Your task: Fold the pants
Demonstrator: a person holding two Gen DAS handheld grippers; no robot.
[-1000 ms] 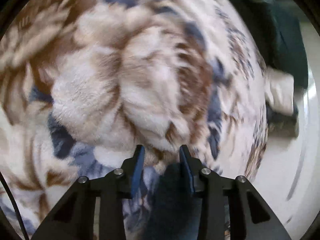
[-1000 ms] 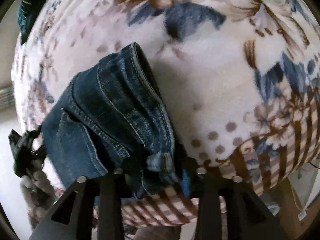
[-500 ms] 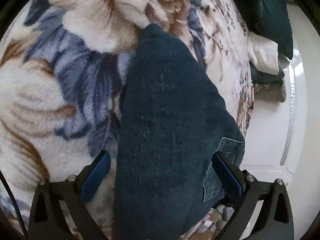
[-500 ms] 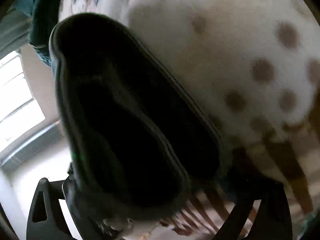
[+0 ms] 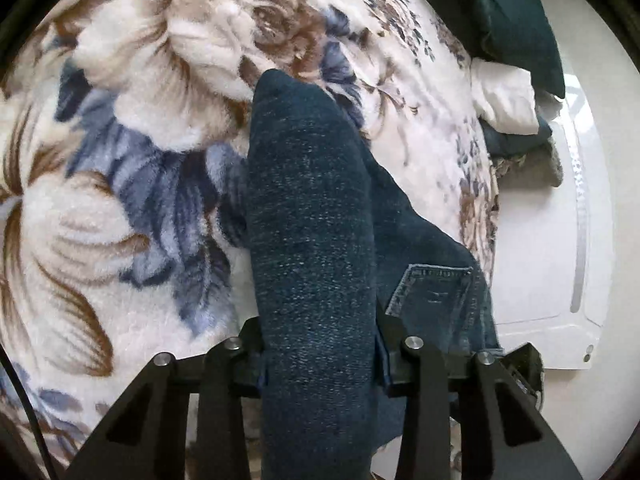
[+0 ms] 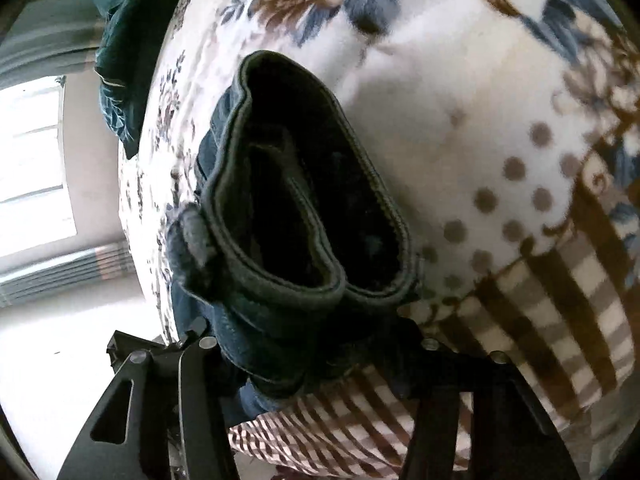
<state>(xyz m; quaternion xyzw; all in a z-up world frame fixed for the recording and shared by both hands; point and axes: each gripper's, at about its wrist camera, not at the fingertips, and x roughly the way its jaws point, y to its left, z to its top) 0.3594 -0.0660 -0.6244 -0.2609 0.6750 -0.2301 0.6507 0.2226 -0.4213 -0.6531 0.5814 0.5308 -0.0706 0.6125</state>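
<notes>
Dark blue jeans (image 5: 312, 208) lie folded on a floral fleece blanket (image 5: 140, 160), a back pocket (image 5: 432, 292) showing at the right. My left gripper (image 5: 322, 364) is closing, and its pads press on both sides of a thick folded roll of denim that fills the gap. In the right wrist view the waistband end of the jeans (image 6: 288, 208) gapes towards the camera. My right gripper (image 6: 308, 344) is closing around this bundle, with denim packed between the jaws. The pads themselves are hidden by cloth.
The blanket (image 6: 460, 100) covers a bed whose edge drops off at the right in the left wrist view. Dark green cloth (image 5: 512, 20) and a white cloth (image 5: 508, 100) lie beyond it. A window (image 6: 32, 152) and more green fabric (image 6: 120, 40) sit at the left.
Both grippers stood wide around the jeans half a second ago and have since narrowed onto the denim. The left one has pulled back, showing more of the fold and the pocket.
</notes>
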